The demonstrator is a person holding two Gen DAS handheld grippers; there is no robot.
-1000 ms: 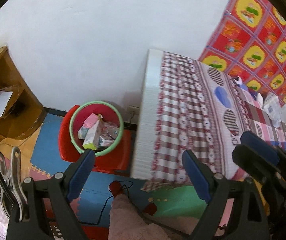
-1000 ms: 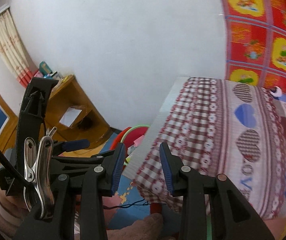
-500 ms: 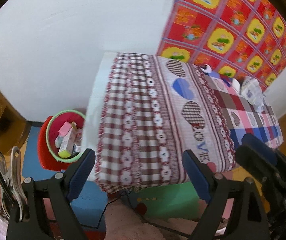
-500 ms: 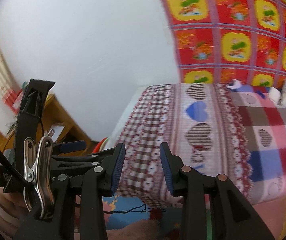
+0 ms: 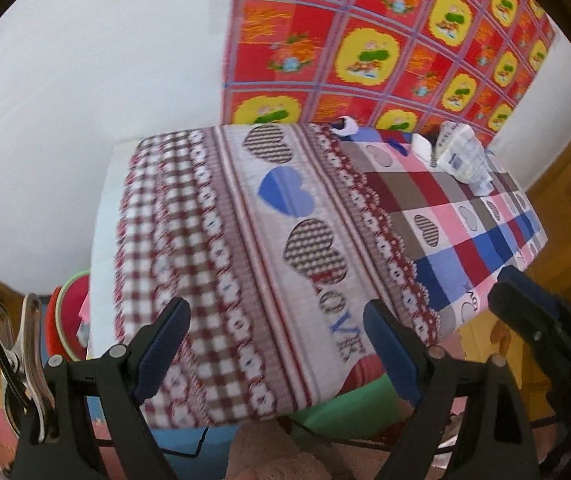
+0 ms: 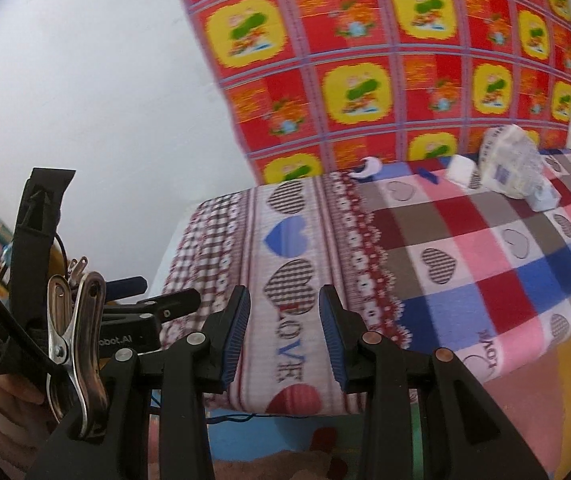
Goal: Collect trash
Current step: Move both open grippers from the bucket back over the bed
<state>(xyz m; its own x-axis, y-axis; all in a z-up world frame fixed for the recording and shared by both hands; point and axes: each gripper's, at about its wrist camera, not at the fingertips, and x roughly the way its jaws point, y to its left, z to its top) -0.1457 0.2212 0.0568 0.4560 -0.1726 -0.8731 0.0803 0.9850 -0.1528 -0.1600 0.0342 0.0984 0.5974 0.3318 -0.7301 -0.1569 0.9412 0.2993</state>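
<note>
Left gripper, black with blue-padded fingers, spread wide and gripping nothing, hovering above the near end of the bed. Right gripper, same build, jaws parted by a narrower gap, likewise empty, also above the bed's near end, over the "LOVE" lettering.

Bed covered in a patchwork sheet of checks, hearts and pink, red and blue squares filling the middle of both views. Near edge of the bed dropping off just past the fingertips; left long edge of the bed close to a plain white wall; head of the bed against a red-and-yellow patterned wall cloth. Wide stretch of bare sheet between the grippers and the head of the bed. Wooden floor to the right of the bed.

Trash at the far right corner of the bed, near the patterned cloth: crumpled white plastic wrapper with blue print, a small white block just beside it, and a small white-and-dark scrap further left along the head edge; all well apart from both grippers, somewhat blurred.

Green-rimmed red round bin low beside the bed's left near corner, mostly hidden by the mattress.
</note>
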